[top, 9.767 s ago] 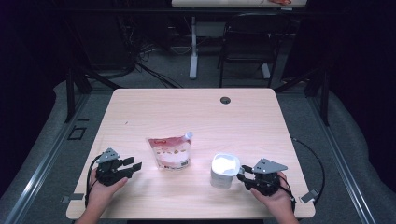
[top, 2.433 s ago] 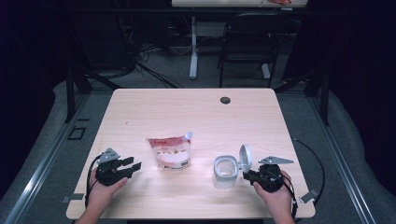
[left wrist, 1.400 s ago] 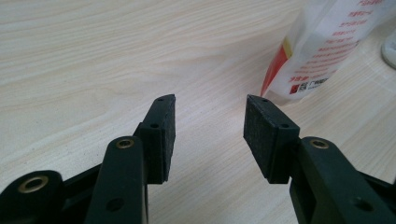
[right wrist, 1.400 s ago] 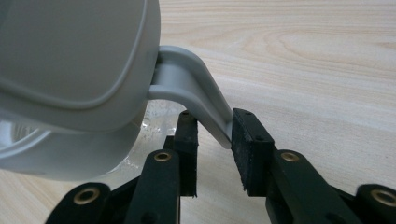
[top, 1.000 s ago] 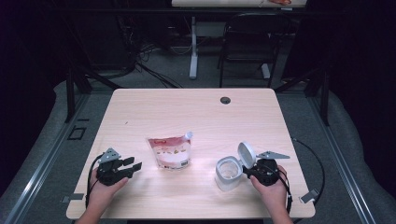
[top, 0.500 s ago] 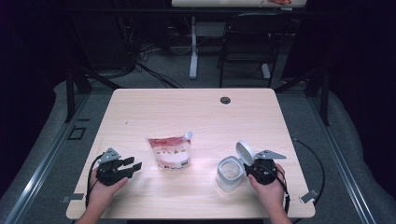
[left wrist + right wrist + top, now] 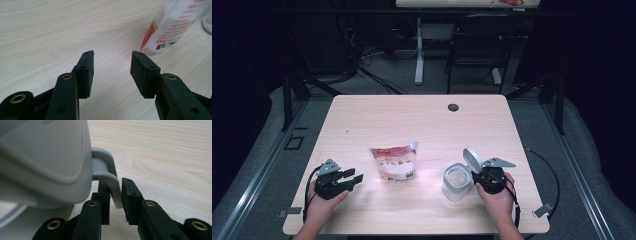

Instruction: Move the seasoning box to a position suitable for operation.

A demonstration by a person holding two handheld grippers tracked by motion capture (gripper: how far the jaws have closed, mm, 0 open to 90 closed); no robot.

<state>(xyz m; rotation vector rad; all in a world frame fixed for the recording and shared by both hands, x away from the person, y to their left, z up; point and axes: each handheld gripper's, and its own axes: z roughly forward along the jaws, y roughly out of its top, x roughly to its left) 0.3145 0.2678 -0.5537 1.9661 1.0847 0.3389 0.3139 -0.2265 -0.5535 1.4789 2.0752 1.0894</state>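
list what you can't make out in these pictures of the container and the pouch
- Container: high view too small and glary to tell whether anything is inside.
- Lid: right gripper view too close and blurred; edges cut it off.
- Pouch: left gripper view cuts off its top; print too small to read.
- Right hand-held gripper: its latch grip looks shut.

My right tongs [image 7: 115,197] have just been closing on the grey latch tab [image 7: 110,180] of the container lid [image 7: 45,162], pads pressing its curved strip. Right of the lid lies bare wooden table [image 7: 162,152].
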